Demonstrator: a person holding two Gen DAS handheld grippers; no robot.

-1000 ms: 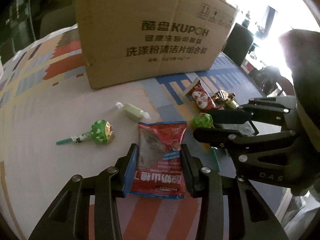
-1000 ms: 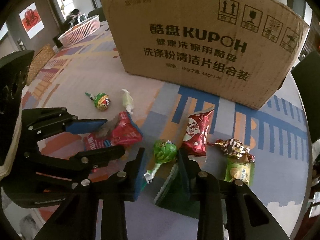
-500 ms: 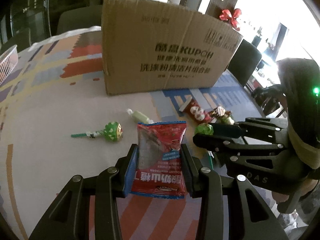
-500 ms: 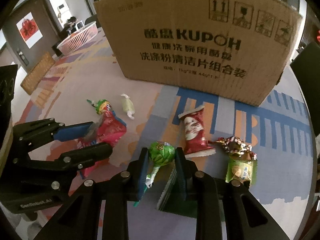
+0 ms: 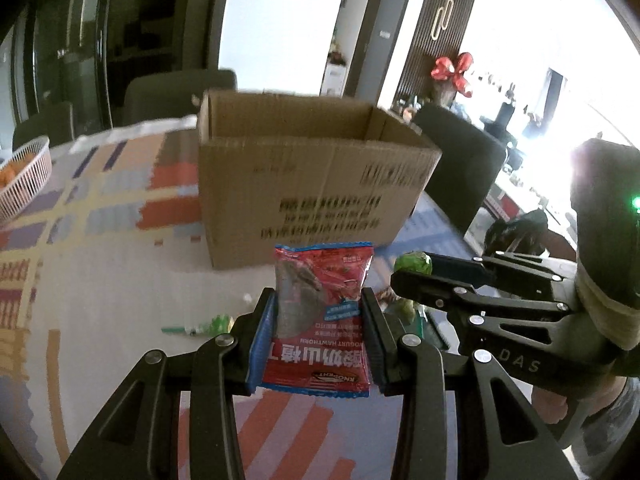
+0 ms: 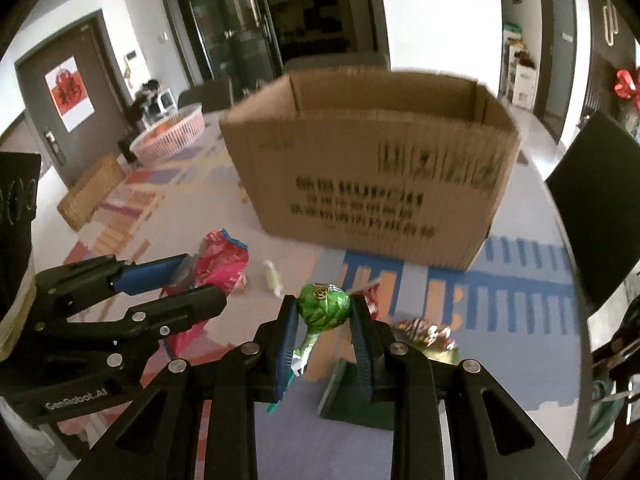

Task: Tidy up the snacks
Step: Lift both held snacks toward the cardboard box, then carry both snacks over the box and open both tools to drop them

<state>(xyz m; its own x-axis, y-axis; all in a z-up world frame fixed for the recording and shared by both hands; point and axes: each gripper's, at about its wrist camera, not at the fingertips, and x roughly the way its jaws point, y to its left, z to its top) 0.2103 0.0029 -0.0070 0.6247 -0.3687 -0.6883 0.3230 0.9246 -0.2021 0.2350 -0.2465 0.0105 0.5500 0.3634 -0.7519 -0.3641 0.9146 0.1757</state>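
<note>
Red foil snack packet [image 5: 322, 320], clamped upright between the pads of the left gripper [image 5: 320, 334], and round green-wrapped lollipop [image 6: 324, 306], pinched by the right gripper [image 6: 323, 328], both held above the patterned tablecloth [image 5: 112, 280]. Open brown cardboard box [image 5: 308, 184] stands toward the far edge. Advisable: clear the near rim before releasing either snack.

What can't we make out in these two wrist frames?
- Cardboard box floor: both views, hidden by its front wall, contents unknown.
- Box print: motion-blurred in both views, unreadable.
- Red snack packet side edges: left view, covered by left gripper fingers.
- Green lollipop stick: right view, lower end behind right gripper.
- Wrappers on the table: right view, blurred and partly hidden, type unclear.
</note>
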